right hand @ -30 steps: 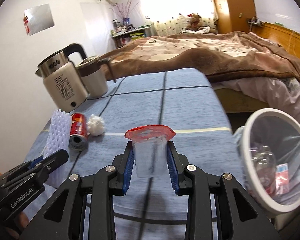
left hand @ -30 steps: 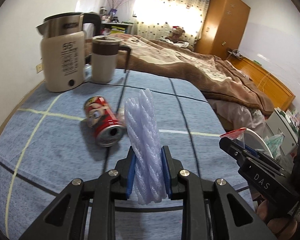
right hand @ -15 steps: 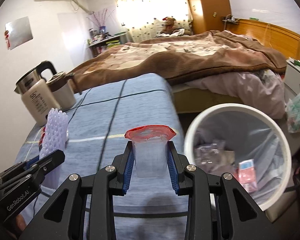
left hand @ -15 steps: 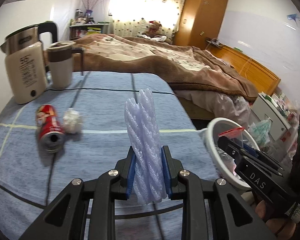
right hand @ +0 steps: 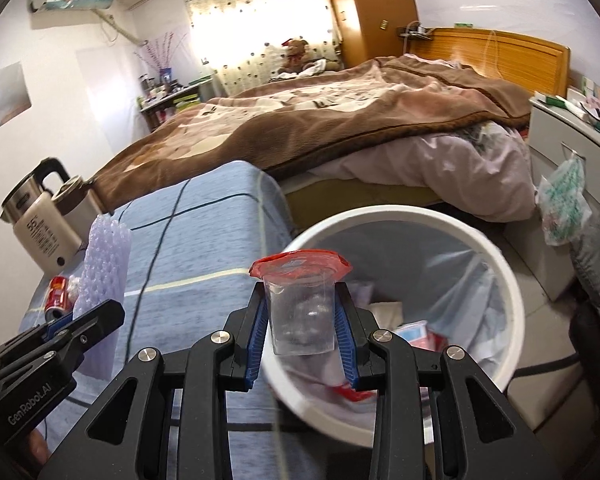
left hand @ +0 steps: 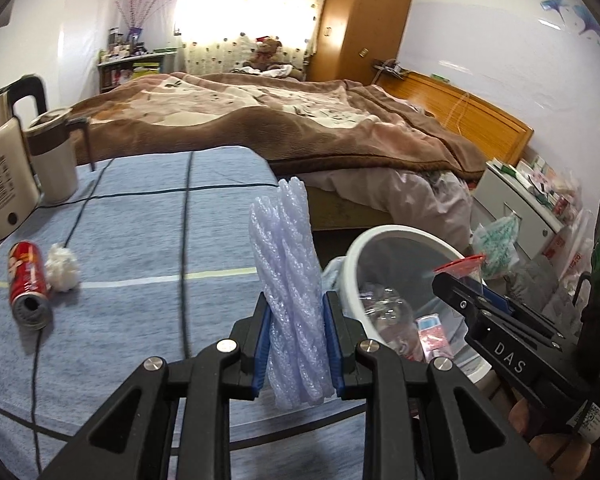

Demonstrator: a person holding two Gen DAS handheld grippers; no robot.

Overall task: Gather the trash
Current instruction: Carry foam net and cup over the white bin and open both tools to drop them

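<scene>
With the right gripper (right hand: 302,322) clamped on the clear cup (right hand: 302,312) above the bin (right hand: 496,264) and the left gripper (left hand: 296,344) clamped on the bubble wrap roll (left hand: 290,288) beside it, each should be centred over the opening before release

Your kettle (left hand: 0,168) cut by left edge; bin (right hand: 496,264) contents too blurred to name; can (right hand: 56,296) half hidden behind bubble wrap (right hand: 104,276).

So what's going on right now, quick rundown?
Left gripper shut on bubble wrap. Right gripper shut on cup, at the bin. Can and tissue on table. Nothing blocking.
</scene>
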